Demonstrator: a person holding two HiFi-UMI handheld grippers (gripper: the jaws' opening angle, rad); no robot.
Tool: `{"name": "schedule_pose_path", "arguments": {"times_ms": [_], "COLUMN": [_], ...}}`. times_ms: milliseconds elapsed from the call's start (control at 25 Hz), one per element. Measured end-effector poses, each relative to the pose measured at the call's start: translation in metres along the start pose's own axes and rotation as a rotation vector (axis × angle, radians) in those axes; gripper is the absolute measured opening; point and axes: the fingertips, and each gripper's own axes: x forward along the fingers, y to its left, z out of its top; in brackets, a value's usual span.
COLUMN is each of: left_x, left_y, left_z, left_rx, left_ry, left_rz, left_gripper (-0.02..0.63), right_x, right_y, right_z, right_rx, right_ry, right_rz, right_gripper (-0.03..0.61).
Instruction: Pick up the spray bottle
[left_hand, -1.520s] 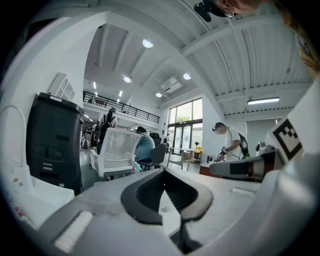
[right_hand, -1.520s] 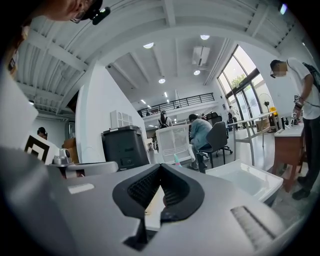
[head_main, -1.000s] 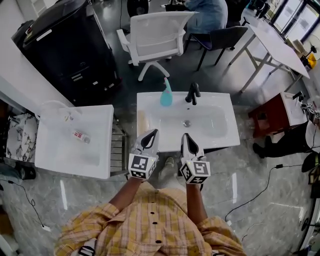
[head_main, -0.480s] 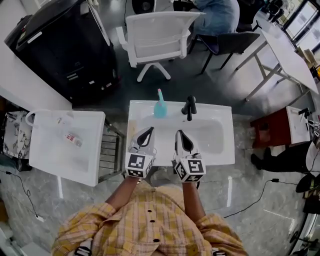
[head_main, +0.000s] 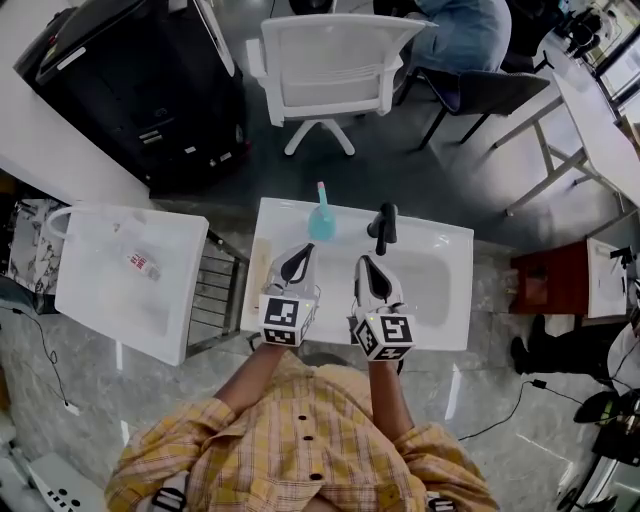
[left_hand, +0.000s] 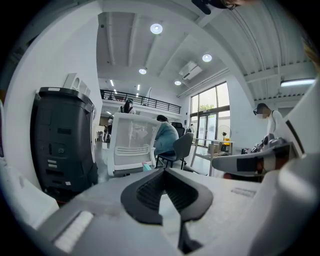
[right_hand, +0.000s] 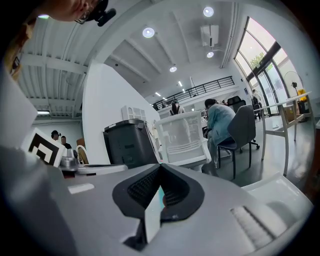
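Note:
A teal spray bottle (head_main: 321, 217) with a pink nozzle stands upright on the back rim of the white sink (head_main: 445, 300), left of the black faucet (head_main: 383, 226). In the left gripper view only its top (left_hand: 146, 167) shows over the jaws. My left gripper (head_main: 297, 262) hovers over the sink's left part, just short of the bottle, with its jaws shut and empty. My right gripper (head_main: 366, 266) floats beside it, in front of the faucet, jaws also shut on nothing. In their own views, the left gripper (left_hand: 163, 172) and right gripper (right_hand: 160, 167) both point almost level toward the chair beyond.
Behind the sink stand a white office chair (head_main: 335, 60) and a black cabinet (head_main: 140, 80). A second white basin (head_main: 100, 300) with a small bottle (head_main: 140, 263) sits at the left, a metal rack (head_main: 215, 295) between. A red stool (head_main: 535, 280) stands right; a person (head_main: 460, 25) sits beyond.
Both grippers have moved forward over the sink, closer to the spray bottle and the faucet. Their jaws stayed shut.

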Motion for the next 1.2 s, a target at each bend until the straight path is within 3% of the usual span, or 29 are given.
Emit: {"name": "schedule_pose_path", "arguments": {"times_ms": [320, 880, 1200], "left_x": [0.029, 0.078, 0.098], "left_y": [0.007, 0.018, 0.028], "left_z": [-0.007, -0.016, -0.025], "left_rx": [-0.015, -0.037, -0.075], "left_ry": [0.016, 0.071, 0.111], "left_rz": [0.051, 0.089, 0.127], "left_gripper": [0.012, 0.167, 0.173], "right_x": [0.018, 0.038, 0.043], "right_y": [-0.017, -0.031, -0.036], "right_z": [-0.006, -0.006, -0.011], "right_rx": [0.004, 0.026, 0.034], "right_ry": [0.023, 0.033, 0.046], "right_rz": [0.03, 0.048, 0.049], "right_gripper": [0.002, 0.002, 0.002]}}
